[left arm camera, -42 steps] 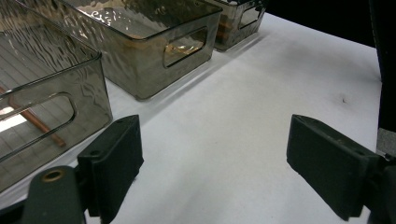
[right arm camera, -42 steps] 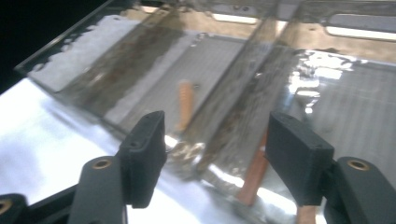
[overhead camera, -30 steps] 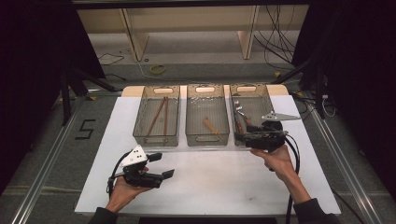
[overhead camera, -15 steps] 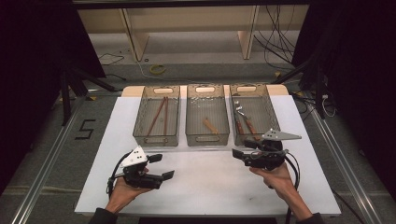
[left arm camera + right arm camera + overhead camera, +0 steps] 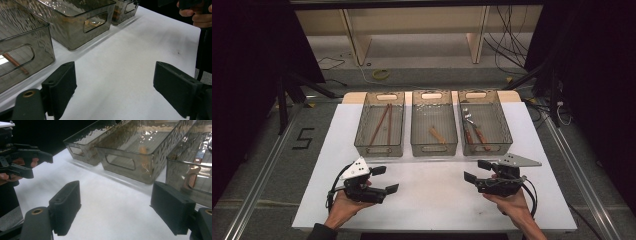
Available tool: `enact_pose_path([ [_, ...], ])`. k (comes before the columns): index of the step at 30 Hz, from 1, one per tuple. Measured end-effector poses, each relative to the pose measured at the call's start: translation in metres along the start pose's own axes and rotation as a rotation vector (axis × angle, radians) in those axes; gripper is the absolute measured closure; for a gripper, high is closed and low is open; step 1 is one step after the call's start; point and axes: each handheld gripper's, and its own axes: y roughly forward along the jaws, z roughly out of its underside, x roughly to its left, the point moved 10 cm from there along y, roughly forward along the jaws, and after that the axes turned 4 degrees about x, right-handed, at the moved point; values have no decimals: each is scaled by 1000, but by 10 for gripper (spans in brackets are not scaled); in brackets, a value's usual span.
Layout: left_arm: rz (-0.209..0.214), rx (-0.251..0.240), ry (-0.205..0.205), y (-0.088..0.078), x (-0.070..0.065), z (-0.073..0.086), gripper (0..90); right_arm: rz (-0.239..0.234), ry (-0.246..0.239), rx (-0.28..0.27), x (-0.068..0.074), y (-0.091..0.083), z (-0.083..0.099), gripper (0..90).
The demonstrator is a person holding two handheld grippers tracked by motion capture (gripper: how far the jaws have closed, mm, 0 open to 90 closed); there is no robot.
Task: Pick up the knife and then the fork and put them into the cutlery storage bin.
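Observation:
Three clear grey bins stand in a row at the back of the white table top. The left bin (image 5: 379, 125) holds brown chopsticks (image 5: 383, 122). A short wooden piece (image 5: 436, 134) lies in the middle bin (image 5: 434, 122). In the right bin (image 5: 484, 120) lies brown-handled cutlery (image 5: 473, 131). My left gripper (image 5: 385, 179) is held low over the table in front of the left bin, open and empty (image 5: 117, 85). In front of the right bin is my right gripper (image 5: 476, 170); its jaws have just been opening, with nothing between them (image 5: 118, 206).
The white table top (image 5: 432, 190) lies bare between the two grippers and the bins. A wooden shelf frame (image 5: 412, 30) and cables (image 5: 507, 45) lie on the floor behind the table. Dark stands flank both sides.
My right gripper has drawn back from the right bin's front edge toward the person and sunk nearer the table, its jaws spreading wider. The left gripper has stayed put.

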Motion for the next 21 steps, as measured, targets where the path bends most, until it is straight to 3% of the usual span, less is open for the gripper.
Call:
enact_pose_path([
  [21,4,13,2,0,-2,5,178,28,-9,-7,-3,-10,17,226],
])
